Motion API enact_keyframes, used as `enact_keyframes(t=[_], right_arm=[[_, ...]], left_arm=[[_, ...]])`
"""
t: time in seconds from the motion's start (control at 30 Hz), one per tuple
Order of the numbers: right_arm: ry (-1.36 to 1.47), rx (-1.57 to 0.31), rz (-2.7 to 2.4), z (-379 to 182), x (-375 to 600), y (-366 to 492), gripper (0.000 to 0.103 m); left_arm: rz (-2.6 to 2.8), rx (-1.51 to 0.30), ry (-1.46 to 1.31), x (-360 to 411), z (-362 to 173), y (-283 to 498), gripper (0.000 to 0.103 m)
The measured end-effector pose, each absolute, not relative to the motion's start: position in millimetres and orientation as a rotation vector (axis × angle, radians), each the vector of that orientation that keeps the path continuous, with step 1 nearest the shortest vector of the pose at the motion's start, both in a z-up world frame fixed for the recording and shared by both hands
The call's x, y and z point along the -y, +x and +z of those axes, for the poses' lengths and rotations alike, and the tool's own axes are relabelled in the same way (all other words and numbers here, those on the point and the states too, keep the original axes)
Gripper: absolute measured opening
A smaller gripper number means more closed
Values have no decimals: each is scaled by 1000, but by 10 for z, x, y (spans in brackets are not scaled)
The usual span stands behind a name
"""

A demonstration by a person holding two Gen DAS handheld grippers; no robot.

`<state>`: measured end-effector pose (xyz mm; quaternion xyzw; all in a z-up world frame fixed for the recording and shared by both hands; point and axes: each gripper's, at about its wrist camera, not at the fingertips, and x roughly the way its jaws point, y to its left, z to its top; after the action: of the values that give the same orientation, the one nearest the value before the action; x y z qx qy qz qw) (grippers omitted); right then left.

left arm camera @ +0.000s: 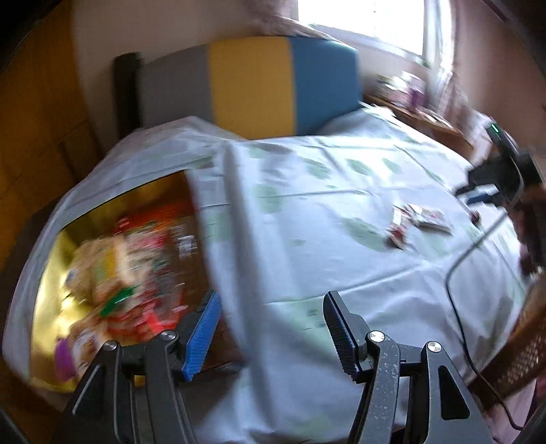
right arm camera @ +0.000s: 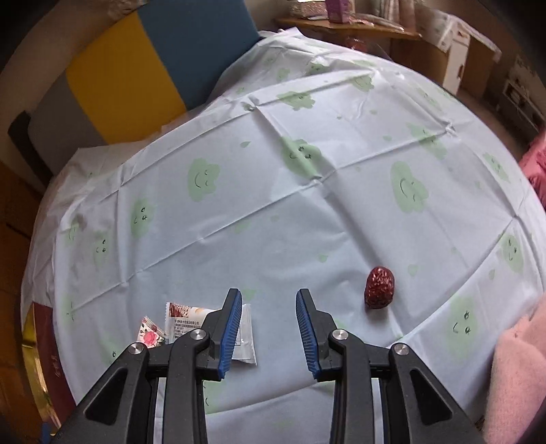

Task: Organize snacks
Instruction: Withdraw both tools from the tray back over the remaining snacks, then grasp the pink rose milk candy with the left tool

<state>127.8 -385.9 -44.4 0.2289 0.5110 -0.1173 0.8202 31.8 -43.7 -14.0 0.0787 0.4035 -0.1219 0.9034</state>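
Note:
A gold box (left arm camera: 51, 283) full of mixed snack packets sits low at the table's left edge, blurred in the left wrist view. My left gripper (left arm camera: 273, 300) hovers open and empty beside it, over the cloud-print tablecloth (left arm camera: 324, 205). Small packets (left arm camera: 419, 218) lie further right, near my right gripper (left arm camera: 467, 194). In the right wrist view my right gripper (right arm camera: 269, 293) is open with only cloth between its fingers. A white packet (right arm camera: 184, 319) lies partly under its left finger (right arm camera: 232, 317), with a floral candy (right arm camera: 150, 333) beside it. A wrinkled red date (right arm camera: 379, 287) lies to the right.
A grey, yellow and blue cushion (left arm camera: 252, 85) stands behind the table. A black cable (left arm camera: 457, 273) runs across the cloth near a wicker chair (left arm camera: 525, 348). A pink sleeve (right arm camera: 518, 369) is at the right edge. A wooden shelf (right arm camera: 341, 24) with boxes is far back.

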Motion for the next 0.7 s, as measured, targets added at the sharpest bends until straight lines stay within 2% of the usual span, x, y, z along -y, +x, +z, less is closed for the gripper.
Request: enact_keyframes(t=[0.7], right_arm=[[575, -1059, -225, -447, 3935, 1231, 36]], left_arm=[[-556, -973, 365, 2087, -578, 1294, 59]])
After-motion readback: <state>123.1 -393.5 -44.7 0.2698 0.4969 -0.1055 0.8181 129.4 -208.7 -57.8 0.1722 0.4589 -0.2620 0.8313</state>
